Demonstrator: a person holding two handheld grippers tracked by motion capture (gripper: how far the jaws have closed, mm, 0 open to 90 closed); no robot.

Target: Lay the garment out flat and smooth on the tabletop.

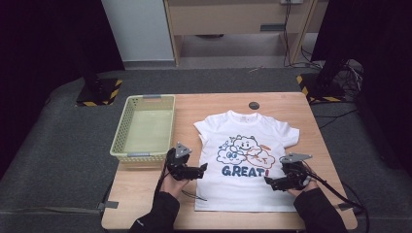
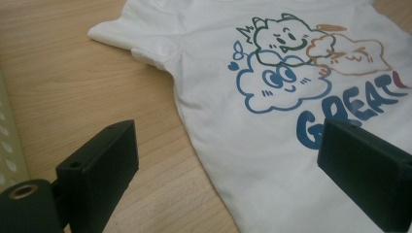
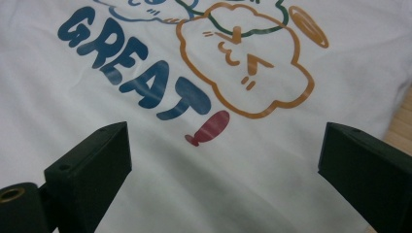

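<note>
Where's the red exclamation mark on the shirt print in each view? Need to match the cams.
High view: red exclamation mark at the right end of GREAT, mid-shirt, beside the right gripper.
Left gripper view: its top just shows at the right edge, above the right-hand jaw.
Right gripper view: centre, between the open jaws.
Shared landmark: the orange cloud figure just above the mark.
</note>
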